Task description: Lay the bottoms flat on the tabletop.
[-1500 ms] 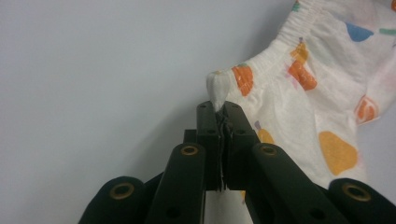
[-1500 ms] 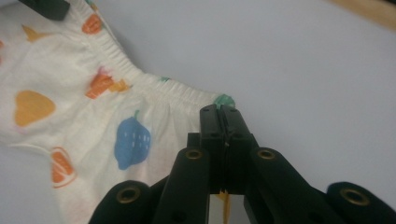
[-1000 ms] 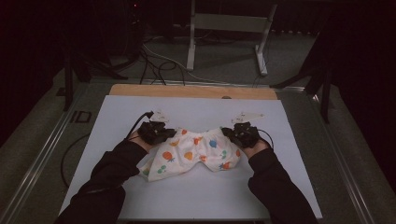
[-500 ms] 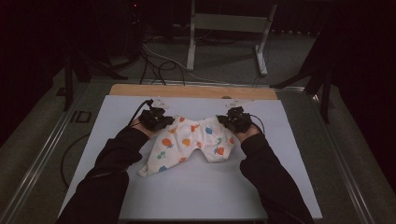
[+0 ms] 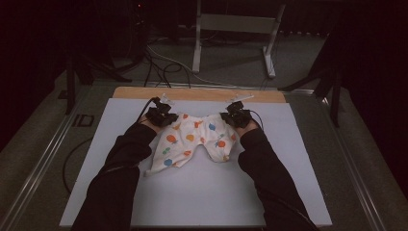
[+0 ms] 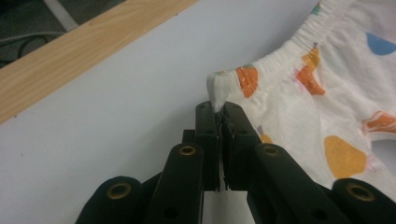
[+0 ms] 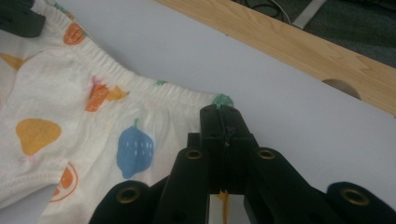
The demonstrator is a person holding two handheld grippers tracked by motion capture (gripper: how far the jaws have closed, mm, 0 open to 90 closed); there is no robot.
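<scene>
A small pair of white shorts (image 5: 195, 142) with orange, blue and yellow fruit prints lies spread on the white board (image 5: 298, 159), waistband toward the far edge. My left gripper (image 5: 166, 115) is shut on the left corner of the shorts' waistband (image 6: 222, 88); its jaws (image 6: 219, 114) pinch the bunched cloth. My right gripper (image 5: 233, 115) is shut on the waistband's right corner (image 7: 222, 100), next to a blue fruit print (image 7: 134, 147). The two legs of the shorts (image 5: 166, 161) trail back toward the person.
A wooden strip (image 5: 197, 94) runs along the board's far edge, close beyond both grippers. Cables (image 5: 163, 67) and a metal stand (image 5: 235, 29) lie on the floor behind the table. Dark sleeves (image 5: 120, 178) come in from below.
Both grippers have carried the waistband away from the person toward the wooden strip, and the shorts have stretched out flatter, their legs trailing behind.
</scene>
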